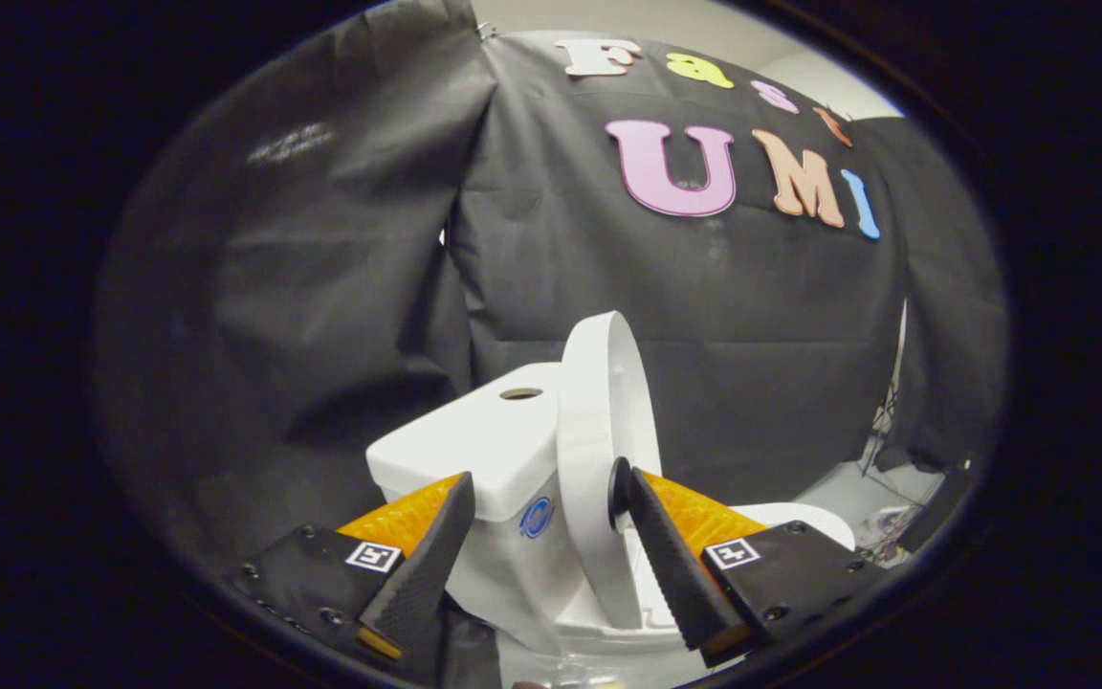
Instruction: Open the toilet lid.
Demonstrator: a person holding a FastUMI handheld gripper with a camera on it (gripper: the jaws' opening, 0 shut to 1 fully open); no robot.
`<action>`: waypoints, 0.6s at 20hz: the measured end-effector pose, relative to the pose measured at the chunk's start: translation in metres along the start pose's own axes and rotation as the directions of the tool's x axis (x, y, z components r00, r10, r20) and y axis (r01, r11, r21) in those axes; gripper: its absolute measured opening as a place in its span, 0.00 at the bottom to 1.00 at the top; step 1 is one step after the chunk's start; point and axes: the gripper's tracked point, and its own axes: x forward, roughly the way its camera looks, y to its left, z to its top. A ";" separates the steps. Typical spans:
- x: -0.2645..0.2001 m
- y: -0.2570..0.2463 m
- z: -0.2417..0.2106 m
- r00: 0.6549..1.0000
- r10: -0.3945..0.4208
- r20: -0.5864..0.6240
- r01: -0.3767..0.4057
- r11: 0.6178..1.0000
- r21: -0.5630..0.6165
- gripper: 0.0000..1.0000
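Note:
A white toilet stands just ahead of my fingers, seen from its side. Its lid (pixel 599 421) is raised upright and leans back against the white tank (pixel 484 450), which has a round hole on top. The seat and bowl rim (pixel 800 517) stretch off behind the right finger. My gripper (pixel 543 488) is open. Its left finger (pixel 427 555) lies in front of the tank. The right finger (pixel 666 555) sits just beside the lid's edge, on the bowl side. The lid's lower part shows in the gap between the fingers, and nothing is pressed by both.
Black cloth walls (pixel 341 268) hang close behind and to the left of the toilet. A pale floor strip with cables and small clutter (pixel 886 507) lies beyond the bowl on the right. A dark object (pixel 938 507) stands at that far right side.

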 end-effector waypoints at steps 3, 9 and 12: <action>-0.013 0.003 0.002 1.000 0.026 -0.005 -0.026 1.000 -0.012 0.99; -0.038 0.003 0.007 0.994 0.107 -0.016 -0.107 0.994 -0.035 0.99; -0.050 -0.004 0.010 0.991 0.133 -0.007 -0.133 0.991 -0.003 0.99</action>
